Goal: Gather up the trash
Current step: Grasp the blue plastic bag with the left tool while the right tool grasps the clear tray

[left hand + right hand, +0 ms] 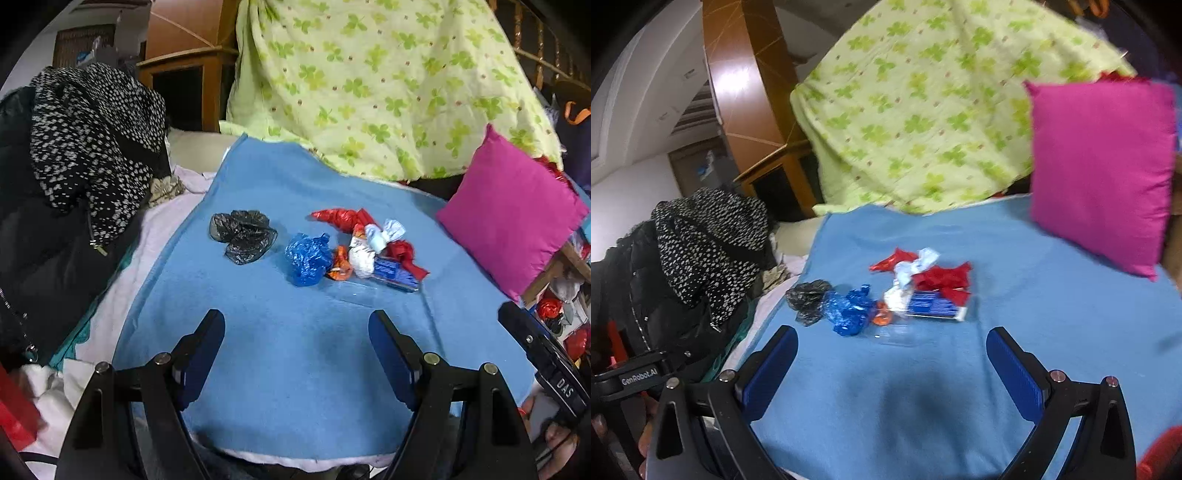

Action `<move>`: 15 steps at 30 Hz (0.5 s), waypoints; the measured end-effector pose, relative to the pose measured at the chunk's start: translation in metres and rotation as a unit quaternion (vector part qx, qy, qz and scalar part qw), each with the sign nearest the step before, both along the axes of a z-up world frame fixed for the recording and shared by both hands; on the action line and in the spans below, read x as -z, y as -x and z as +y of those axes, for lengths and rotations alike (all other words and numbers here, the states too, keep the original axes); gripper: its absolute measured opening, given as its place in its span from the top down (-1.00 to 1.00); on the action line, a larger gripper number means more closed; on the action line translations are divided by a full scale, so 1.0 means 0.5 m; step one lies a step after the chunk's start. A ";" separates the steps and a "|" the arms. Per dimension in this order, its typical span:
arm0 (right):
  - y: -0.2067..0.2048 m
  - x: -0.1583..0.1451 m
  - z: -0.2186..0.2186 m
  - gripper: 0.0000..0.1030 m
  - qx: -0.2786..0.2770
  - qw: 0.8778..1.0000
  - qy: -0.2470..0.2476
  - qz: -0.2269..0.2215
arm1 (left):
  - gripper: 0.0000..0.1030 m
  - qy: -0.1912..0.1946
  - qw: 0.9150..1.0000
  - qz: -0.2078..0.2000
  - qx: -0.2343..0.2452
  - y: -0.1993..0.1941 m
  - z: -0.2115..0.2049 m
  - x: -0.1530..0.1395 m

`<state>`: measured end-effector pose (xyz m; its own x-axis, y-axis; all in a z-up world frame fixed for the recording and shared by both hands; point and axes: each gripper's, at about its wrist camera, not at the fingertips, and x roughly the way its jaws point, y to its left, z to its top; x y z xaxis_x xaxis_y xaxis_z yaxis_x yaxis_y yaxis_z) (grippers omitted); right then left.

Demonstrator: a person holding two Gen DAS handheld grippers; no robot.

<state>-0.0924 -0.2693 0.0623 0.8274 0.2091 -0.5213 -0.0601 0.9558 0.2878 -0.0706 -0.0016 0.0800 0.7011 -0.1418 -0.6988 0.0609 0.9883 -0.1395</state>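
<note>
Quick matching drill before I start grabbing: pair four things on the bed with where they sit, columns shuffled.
Things:
1. black bag
2. blue bag
3. pink cushion
4. spotted scarf

Places:
A. propped at the right edge of the blue blanket
B. draped over dark clothes, far left
C. alone, left of the trash cluster
D. left end of the cluster, beside an orange wrapper

Pairs: 1-C, 2-D, 3-A, 4-B
</note>
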 end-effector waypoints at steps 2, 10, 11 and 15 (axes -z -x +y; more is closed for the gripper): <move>-0.057 0.031 0.000 -1.00 -0.011 1.000 -0.016 0.023 | -0.56 0.000 1.000 0.005 0.003 -0.041 -0.001 0.015; -0.284 0.148 0.019 -1.00 -0.099 0.991 -0.054 0.073 | -0.56 -0.008 0.998 0.062 0.028 -0.215 -0.018 0.080; -0.304 0.165 0.027 -1.00 -0.118 0.989 -0.032 0.082 | -0.56 0.000 0.997 0.076 0.034 -0.240 -0.015 0.094; -0.359 0.227 0.050 -1.00 -0.222 0.970 0.020 0.095 | -0.56 0.037 0.991 0.123 0.044 -0.331 -0.004 0.151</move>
